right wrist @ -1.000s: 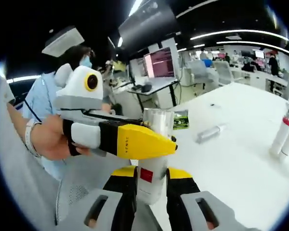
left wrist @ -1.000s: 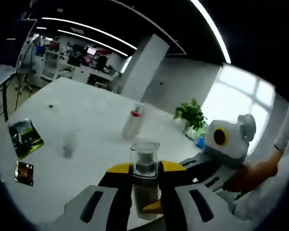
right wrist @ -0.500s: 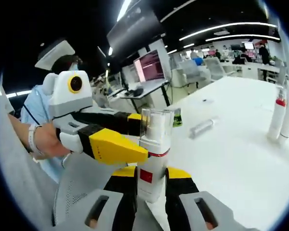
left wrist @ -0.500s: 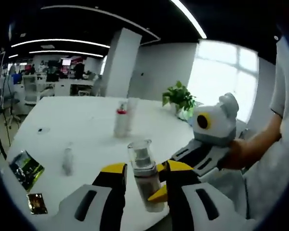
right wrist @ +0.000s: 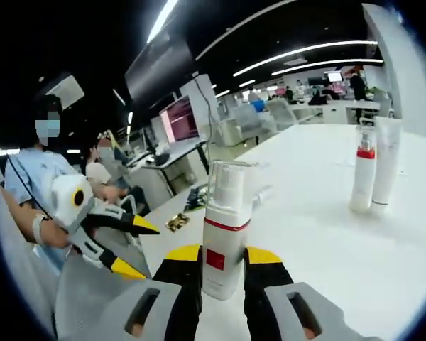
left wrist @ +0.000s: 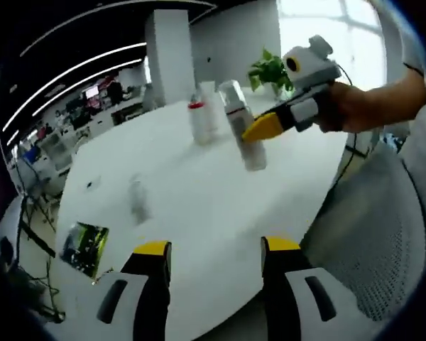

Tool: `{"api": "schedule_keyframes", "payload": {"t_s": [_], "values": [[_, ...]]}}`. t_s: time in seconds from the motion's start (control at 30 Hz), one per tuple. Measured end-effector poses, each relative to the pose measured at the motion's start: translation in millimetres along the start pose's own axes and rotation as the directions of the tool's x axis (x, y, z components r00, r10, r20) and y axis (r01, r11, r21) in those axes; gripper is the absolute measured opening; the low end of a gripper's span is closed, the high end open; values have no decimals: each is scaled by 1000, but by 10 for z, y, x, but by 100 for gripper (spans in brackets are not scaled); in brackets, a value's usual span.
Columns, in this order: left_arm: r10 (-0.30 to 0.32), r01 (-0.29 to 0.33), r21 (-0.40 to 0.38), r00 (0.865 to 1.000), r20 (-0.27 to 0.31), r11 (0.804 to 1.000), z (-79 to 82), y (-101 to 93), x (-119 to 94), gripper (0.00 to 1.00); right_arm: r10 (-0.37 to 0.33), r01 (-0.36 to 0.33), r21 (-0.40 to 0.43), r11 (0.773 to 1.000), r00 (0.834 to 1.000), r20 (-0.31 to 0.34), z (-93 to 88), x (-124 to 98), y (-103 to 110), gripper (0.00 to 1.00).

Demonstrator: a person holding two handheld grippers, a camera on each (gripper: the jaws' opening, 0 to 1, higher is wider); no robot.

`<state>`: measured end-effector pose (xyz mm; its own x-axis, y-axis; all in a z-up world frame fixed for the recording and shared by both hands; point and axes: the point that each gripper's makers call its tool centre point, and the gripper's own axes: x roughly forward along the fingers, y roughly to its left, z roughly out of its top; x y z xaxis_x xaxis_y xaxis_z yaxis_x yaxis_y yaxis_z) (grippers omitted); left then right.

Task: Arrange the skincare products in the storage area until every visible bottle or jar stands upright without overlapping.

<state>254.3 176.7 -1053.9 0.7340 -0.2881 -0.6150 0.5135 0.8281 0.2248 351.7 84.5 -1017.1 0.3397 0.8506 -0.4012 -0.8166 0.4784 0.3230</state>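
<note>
My right gripper [right wrist: 224, 257] is shut on a white pump bottle [right wrist: 226, 227] with a red band, a red square label and a clear cap, held upright over the white table [right wrist: 326, 241]. In the left gripper view that bottle [left wrist: 247, 138] hangs tilted above the table, with the right gripper [left wrist: 264, 126] clamped on it. My left gripper [left wrist: 216, 249] stands open with nothing between its jaws; it also appears at the left [right wrist: 135, 247], apart from the bottle. A red-collared white bottle [right wrist: 361, 170] and a white tube [right wrist: 386, 160] stand upright together. A small clear bottle [left wrist: 137, 199] lies on its side.
A dark sachet [left wrist: 85, 245] lies near the table's edge, with a smaller packet [right wrist: 177, 222] beside it. A potted plant [left wrist: 270, 69] sits at the far edge. A grey mesh chair [left wrist: 383, 234] stands beside the table. A person [right wrist: 35, 185] holds the grippers.
My left gripper has let go of the pump bottle, opened and drawn back from it. The right gripper keeps hold of the bottle.
</note>
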Motion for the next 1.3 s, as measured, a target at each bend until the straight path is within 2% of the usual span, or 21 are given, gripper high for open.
{"api": "schedule_keyframes", "payload": {"t_s": [0.03,0.1,0.17,0.23,0.33,0.47,0.6,0.73,0.9,1.0,1.3], "values": [[15,-14,43,1000,-25,999,-42,5,18,47,-10,10,-2,1000,1000,5,22,7,-43,13],[54,-52,74,998,-32,996,-64,34,41,46,-30,30,-18,999,999,12,73,29,-141,13],[84,-84,33,996,1,996,-40,56,60,38,-53,54,-46,997,998,28,130,53,-241,13],[112,-110,64,994,-20,992,-71,121,52,29,-82,84,-50,995,996,38,176,84,-360,13],[101,-102,47,995,5,994,-61,116,12,26,-115,117,-36,993,992,58,236,126,-527,13],[92,-92,16,995,-21,996,-120,115,45,28,-152,154,-22,988,987,59,249,194,-724,13],[50,-49,48,998,-24,998,-134,14,74,26,-189,191,-27,981,980,62,270,256,-911,13],[53,-53,18,997,-51,998,-202,57,86,25,-214,216,-22,976,974,77,299,308,-1079,13],[53,-51,26,996,-65,998,-239,57,78,23,-249,251,-19,968,965,81,282,375,-1246,13],[53,-52,12,997,-65,999,-246,65,74,23,-266,270,-23,963,957,114,316,402,-1329,13],[41,-41,5,996,-77,999,-287,57,79,22,-311,317,-30,948,942,125,300,496,-1550,13]]}}
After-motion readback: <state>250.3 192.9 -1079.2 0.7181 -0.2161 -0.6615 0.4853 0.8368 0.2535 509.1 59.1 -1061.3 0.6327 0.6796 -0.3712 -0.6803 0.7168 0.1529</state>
